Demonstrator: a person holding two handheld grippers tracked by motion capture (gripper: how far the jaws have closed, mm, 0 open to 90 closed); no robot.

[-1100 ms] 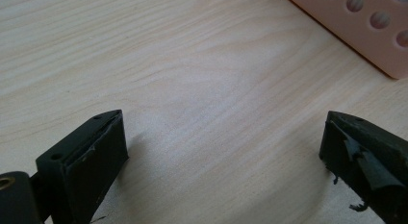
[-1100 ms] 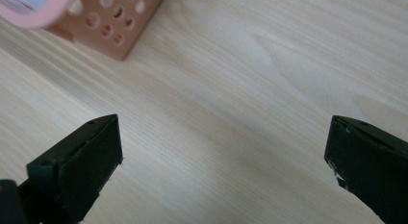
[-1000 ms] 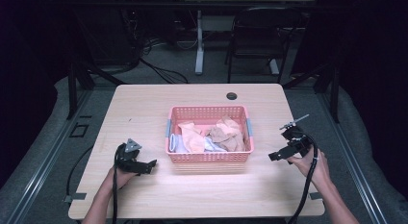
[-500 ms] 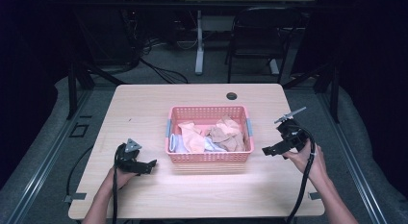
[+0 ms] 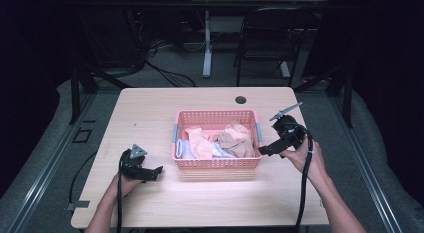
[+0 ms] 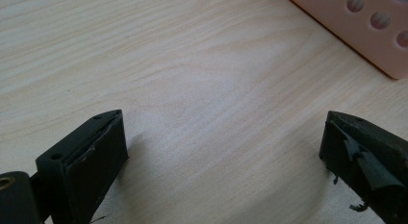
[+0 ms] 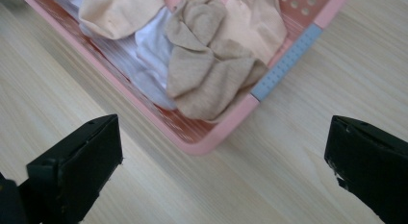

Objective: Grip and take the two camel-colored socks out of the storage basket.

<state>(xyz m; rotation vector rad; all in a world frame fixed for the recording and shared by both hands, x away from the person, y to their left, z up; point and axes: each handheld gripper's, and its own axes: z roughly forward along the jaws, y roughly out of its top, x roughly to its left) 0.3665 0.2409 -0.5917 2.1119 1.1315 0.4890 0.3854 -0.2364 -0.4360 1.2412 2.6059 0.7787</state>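
A pink plastic basket (image 5: 216, 116) sits mid-table, filled with crumpled cloths: peach (image 5: 200, 141), tan (image 5: 235, 141) and white (image 5: 219, 151). My right gripper (image 5: 265, 150) is raised just right of the basket, jaws wide open and empty, pointing at its near right corner. In the right gripper view the tan cloth (image 7: 207, 65) lies inside that corner (image 7: 211, 142), ahead of the gripper (image 7: 223, 171). My left gripper (image 5: 156, 171) rests on the table left of the basket, open and empty. The left gripper view has bare wood between the jaws of the gripper (image 6: 223, 161) and the basket wall (image 6: 365, 31) at upper right.
A small round black grommet (image 5: 241, 99) sits in the table (image 5: 150, 113) behind the basket. Cables trail from both grippers off the front edge. A dark chair (image 5: 270, 38) and desk legs stand on the floor beyond the table.
My right gripper has risen and swung left, toward the basket's right side. The left gripper has stayed put on the table.
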